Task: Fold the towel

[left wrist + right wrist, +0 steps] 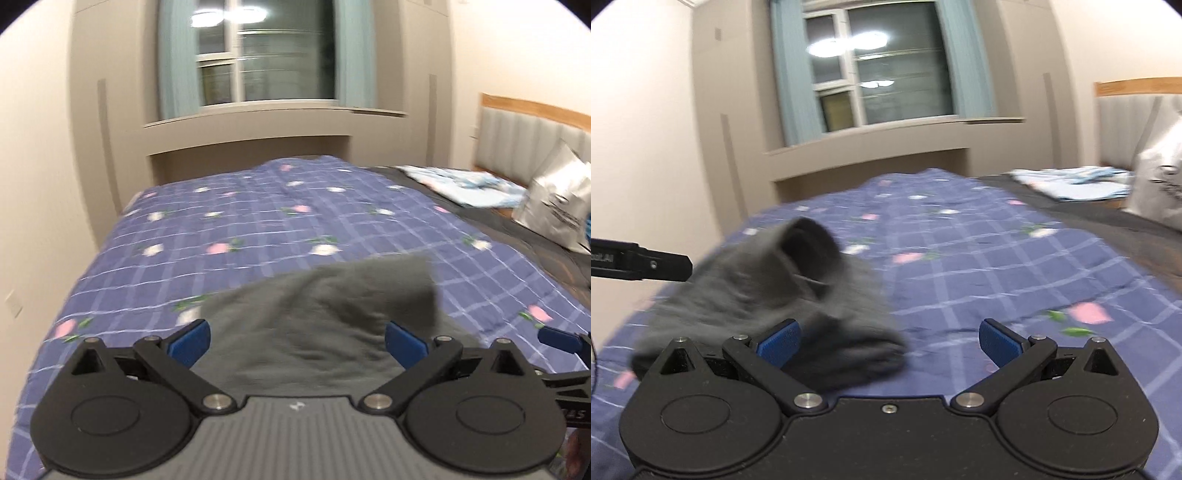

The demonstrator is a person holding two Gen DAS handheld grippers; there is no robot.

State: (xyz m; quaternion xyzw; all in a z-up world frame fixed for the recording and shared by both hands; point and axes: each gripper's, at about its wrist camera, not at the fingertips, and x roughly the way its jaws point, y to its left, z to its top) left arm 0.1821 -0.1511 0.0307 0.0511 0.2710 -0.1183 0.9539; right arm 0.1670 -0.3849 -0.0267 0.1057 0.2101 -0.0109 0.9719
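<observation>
A dark grey towel [325, 317] lies rumpled on the blue checked bedspread [258, 221], one fold humped up. My left gripper [297, 341] hangs over its near edge, open, its blue pads wide apart with cloth showing between them. In the right wrist view the grey towel [768, 295] sits bunched and blurred at the left, a loop of cloth raised. My right gripper [888, 341] is open beside it, its left pad [779, 345] at the towel's edge, its right pad over bare bedspread [997, 266]. The left gripper's black arm [642, 264] reaches in from the left.
A window with teal curtains [266, 55] and a beige ledge stand behind the bed. Light blue folded cloth [461, 184] and a white printed bag [557, 199] lie at the right near the padded headboard [524, 136]. A wall runs along the left side.
</observation>
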